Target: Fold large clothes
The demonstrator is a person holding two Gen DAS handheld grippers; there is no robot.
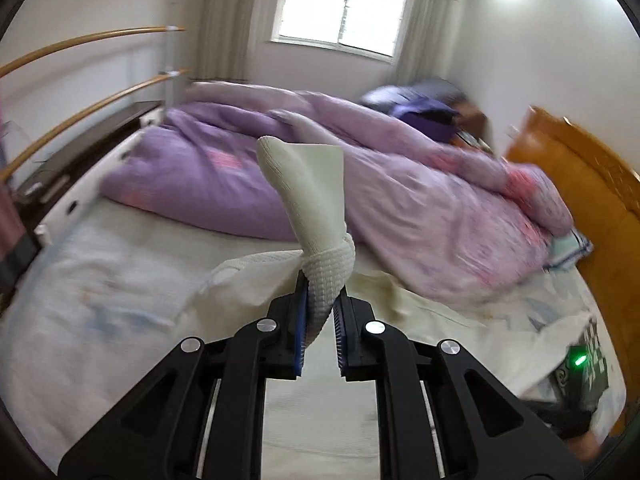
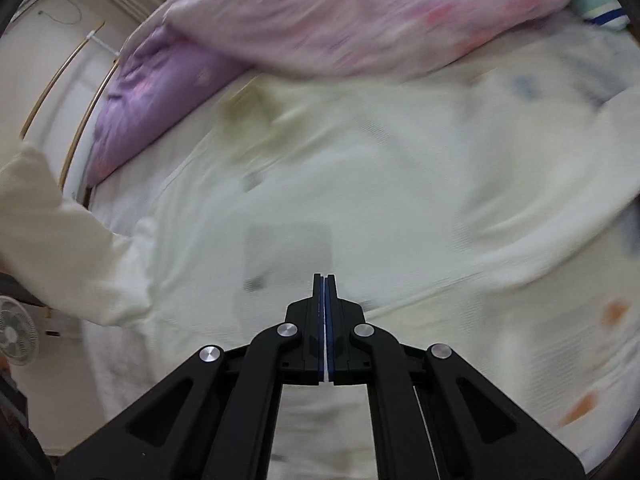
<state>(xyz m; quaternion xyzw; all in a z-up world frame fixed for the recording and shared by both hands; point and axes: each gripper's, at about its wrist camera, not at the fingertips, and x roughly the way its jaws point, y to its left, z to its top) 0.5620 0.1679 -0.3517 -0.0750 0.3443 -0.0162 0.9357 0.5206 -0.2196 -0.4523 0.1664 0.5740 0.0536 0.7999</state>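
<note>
A cream knit garment [image 2: 360,184] lies spread over the bed sheet, blurred by motion. My left gripper [image 1: 322,300] is shut on its ribbed sleeve cuff [image 1: 308,184], which sticks up past the fingertips above the bed. The rest of the sleeve trails down to the cloth [image 1: 248,284] on the mattress. In the right wrist view that lifted sleeve [image 2: 60,240] hangs at the left edge. My right gripper [image 2: 324,280] hovers over the middle of the garment, its blue pads pressed together with nothing seen between them.
A purple and pink quilt [image 1: 400,184] is heaped across the far half of the bed. A wooden headboard [image 1: 580,168] stands on the right, curved rails [image 1: 80,120] on the left. A striped folded cloth [image 1: 572,248] lies by the headboard. A fan [image 2: 14,336] stands beside the bed.
</note>
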